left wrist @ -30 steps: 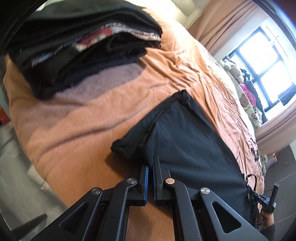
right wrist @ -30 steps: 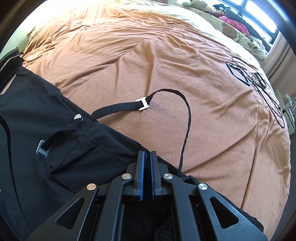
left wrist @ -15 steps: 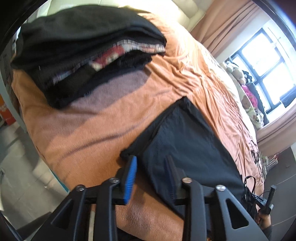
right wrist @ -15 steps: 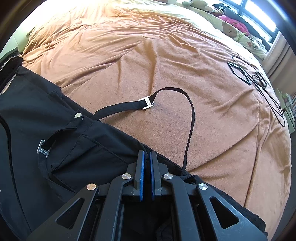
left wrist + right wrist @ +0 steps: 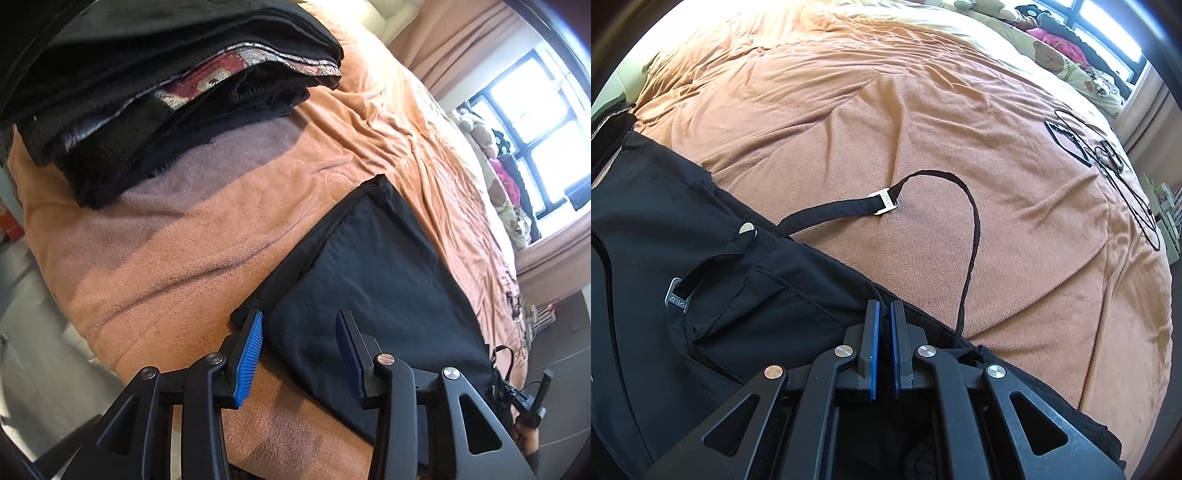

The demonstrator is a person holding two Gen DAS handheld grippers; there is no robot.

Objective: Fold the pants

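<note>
Black pants [image 5: 369, 277] lie flat along the near edge of a bed with an orange blanket [image 5: 184, 240]. My left gripper [image 5: 300, 317] hovers over their leg-end corner; its jaws are opening, with the fabric below and between the blue pads [image 5: 249, 354] but not pinched. In the right wrist view the waist end of the pants [image 5: 701, 258] shows a snap button and a pocket. A thin black belt strap with a metal buckle [image 5: 884, 201] trails onto the blanket. My right gripper [image 5: 884, 306] is shut on the pants' waist edge, where the cloth bunches.
A stack of folded dark clothes [image 5: 166, 92] sits at the bed's far left corner. Black cables and a small device [image 5: 1108, 155] lie on the blanket at the right. Soft toys [image 5: 1052, 51] line the window side. The floor [image 5: 37, 332] drops away at the left.
My left gripper let go of the pants' corner and its jaws spread apart; the corner now lies flat. The right gripper has stayed shut in place.
</note>
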